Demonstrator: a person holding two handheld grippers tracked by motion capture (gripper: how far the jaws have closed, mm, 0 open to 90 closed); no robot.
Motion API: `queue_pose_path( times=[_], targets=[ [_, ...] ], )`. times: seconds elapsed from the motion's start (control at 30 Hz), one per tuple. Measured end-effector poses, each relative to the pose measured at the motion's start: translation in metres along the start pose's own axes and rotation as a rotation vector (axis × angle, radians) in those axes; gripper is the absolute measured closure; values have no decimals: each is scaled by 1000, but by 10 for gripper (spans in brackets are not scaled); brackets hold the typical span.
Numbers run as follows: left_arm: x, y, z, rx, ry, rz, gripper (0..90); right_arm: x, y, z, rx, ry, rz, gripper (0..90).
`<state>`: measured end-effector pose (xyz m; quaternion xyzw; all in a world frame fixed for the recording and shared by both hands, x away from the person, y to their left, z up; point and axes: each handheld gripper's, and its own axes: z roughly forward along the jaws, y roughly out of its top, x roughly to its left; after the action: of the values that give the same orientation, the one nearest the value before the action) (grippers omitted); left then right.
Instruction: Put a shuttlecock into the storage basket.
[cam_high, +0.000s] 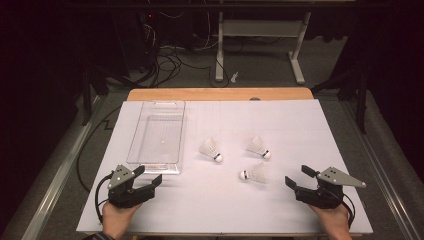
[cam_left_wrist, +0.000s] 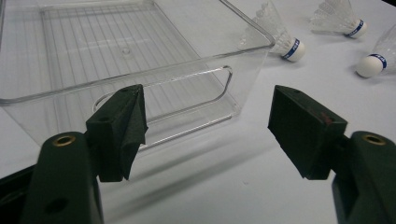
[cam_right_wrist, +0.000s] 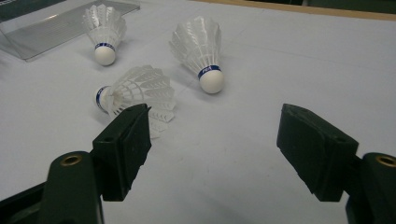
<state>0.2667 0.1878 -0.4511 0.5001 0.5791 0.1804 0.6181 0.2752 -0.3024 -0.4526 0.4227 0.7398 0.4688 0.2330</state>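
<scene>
White-covered table (cam_high: 300, 120) with clear bin (cam_high: 157, 165) and three shuttlecocks (cam_high: 212, 149).

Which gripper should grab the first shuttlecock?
Right, probably. The right gripper is open and faces the nearest shuttlecock; the left gripper sits by the clear bin.

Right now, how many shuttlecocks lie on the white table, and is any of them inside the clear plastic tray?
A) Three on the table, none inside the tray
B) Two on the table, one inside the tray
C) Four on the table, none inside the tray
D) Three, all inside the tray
A: the high view shows three shuttlecocks lying on the table to the right of the clear tray, which holds nothing.
</scene>
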Motion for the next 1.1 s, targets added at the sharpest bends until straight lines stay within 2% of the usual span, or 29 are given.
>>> queue_pose_path(
  times=[0.37, 0.63, 0.8, 0.97, 1.1],
  targets=[
    [-2, -2, -4, 8, -23, 7, 282, 3, 1, 2, 9, -4, -13, 269],
    [-3, 0, -2, -8, -18, 8, 299, -1, 1, 4, 11, -10, 9, 269],
    [-4, 0, -5, -15, -19, 5, 303, 1, 1, 3, 7, -9, 0, 269],
    [-7, 0, -5, -17, -17, 7, 300, 0, 1, 2, 2, -9, 7, 269],
    [-12, 2, -5, -30, -33, 8, 296, -1, 1, 1, -3, -9, 7, 273]
  ],
)
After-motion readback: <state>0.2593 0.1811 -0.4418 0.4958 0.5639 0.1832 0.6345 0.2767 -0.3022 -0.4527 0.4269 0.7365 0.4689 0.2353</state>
